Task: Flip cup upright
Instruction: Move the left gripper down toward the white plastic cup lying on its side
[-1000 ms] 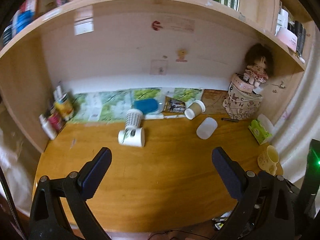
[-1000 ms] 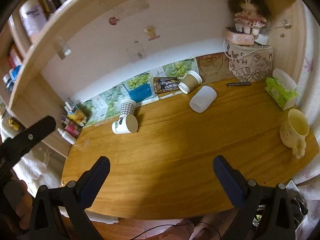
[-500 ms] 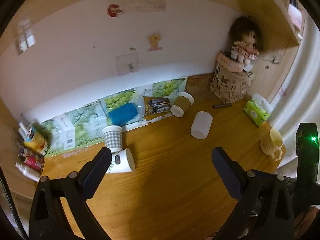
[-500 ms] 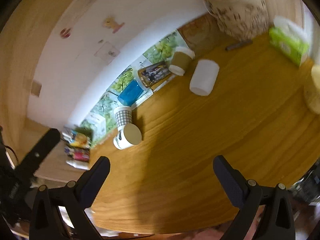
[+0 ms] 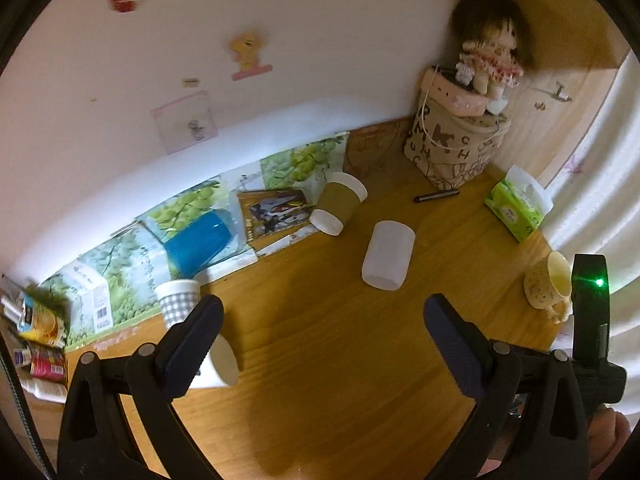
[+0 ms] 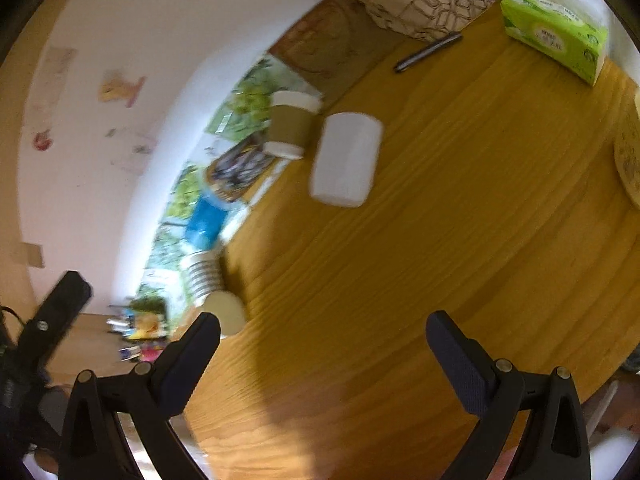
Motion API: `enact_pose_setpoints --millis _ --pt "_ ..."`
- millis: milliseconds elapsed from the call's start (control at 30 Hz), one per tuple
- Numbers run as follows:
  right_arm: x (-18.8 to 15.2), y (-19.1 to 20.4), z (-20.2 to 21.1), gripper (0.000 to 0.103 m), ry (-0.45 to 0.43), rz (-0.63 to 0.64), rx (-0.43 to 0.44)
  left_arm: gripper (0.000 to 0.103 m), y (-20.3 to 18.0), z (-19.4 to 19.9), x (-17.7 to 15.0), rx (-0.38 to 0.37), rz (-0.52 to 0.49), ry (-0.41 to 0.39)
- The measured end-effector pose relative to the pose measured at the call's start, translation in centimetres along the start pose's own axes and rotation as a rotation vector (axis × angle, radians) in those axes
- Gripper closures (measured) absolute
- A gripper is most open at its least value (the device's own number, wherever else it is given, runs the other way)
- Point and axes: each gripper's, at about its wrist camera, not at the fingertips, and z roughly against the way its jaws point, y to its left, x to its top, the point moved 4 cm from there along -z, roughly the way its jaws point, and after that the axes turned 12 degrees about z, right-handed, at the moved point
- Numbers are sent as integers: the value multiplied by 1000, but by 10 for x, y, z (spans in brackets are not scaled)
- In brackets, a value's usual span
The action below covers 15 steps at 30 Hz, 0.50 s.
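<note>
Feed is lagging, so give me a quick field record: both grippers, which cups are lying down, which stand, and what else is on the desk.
left gripper: open, empty, above the desk
right gripper: open, empty
lying cups: frosted white cup; brown-sleeved paper cup; white paper cup, partly behind a left finger
upright cups: checked cup; yellow mug
other: tissue box, pen

Wooden desk point(image 5: 328, 344) bears toppled cups point(image 5: 387, 255), tissue box point(image 5: 514, 210), pen point(image 5: 436, 196).

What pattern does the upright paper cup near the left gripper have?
A grey-and-white check on the upright paper cup, clearest in the left wrist view.
</note>
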Motion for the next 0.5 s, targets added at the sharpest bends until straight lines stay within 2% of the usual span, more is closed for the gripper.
enact_pose_setpoints --millis 167,367,500 --pt "23 -24 -21 0 11 123 -131 2 -20 -42 19 -3 3 80" --pt "42 -45 -44 0 19 201 -142 2 -38 -91 34 24 12 166" --pt "54 -50 -52 0 -13 302 -146 2 -51 -123 40 64 11 227"
